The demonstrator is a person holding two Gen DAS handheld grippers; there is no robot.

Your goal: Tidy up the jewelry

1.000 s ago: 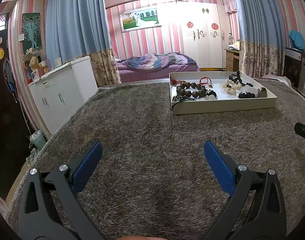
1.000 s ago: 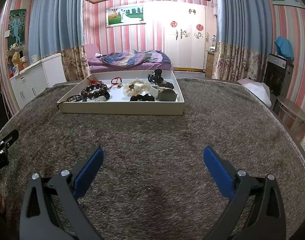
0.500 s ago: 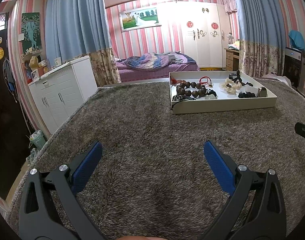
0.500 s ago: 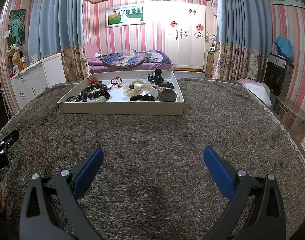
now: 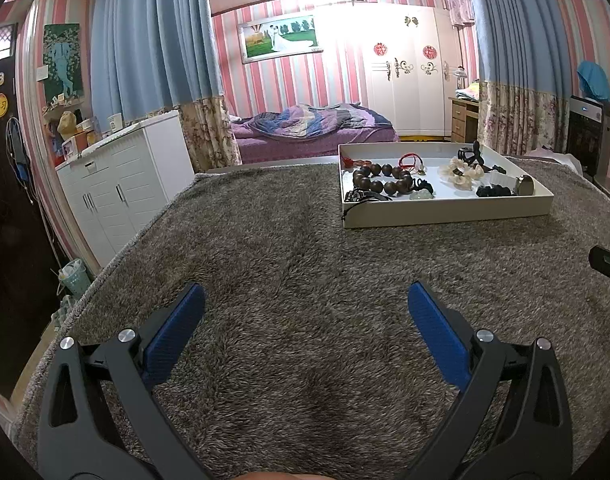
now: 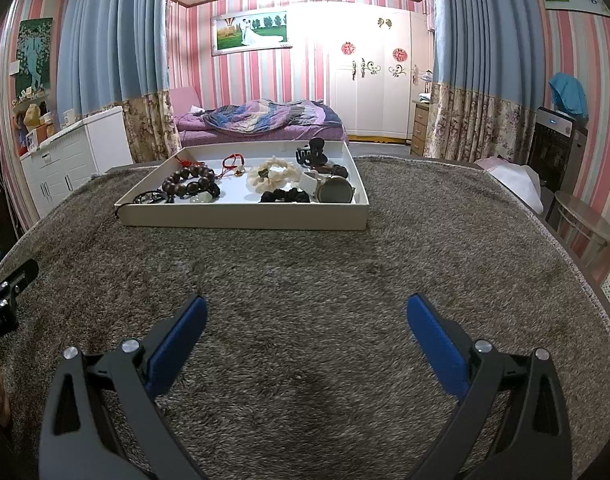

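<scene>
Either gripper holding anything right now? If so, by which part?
Nothing held. The left gripper and right gripper both have jaws wide open over bare carpet; all jewelry sits in the white tray.

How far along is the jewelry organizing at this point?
Done: jewelry pieces, including the bead bracelet and watch, lie in the white tray. In hand: nothing; the left gripper and right gripper are open over bare carpet. Left: nothing visible outside the tray.

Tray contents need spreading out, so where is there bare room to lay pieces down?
The grey rug is bare between the tray's near wall and both hand-held grippers, and right of the tray. Inside, the far strip is bare; the near half is crowded.
</scene>
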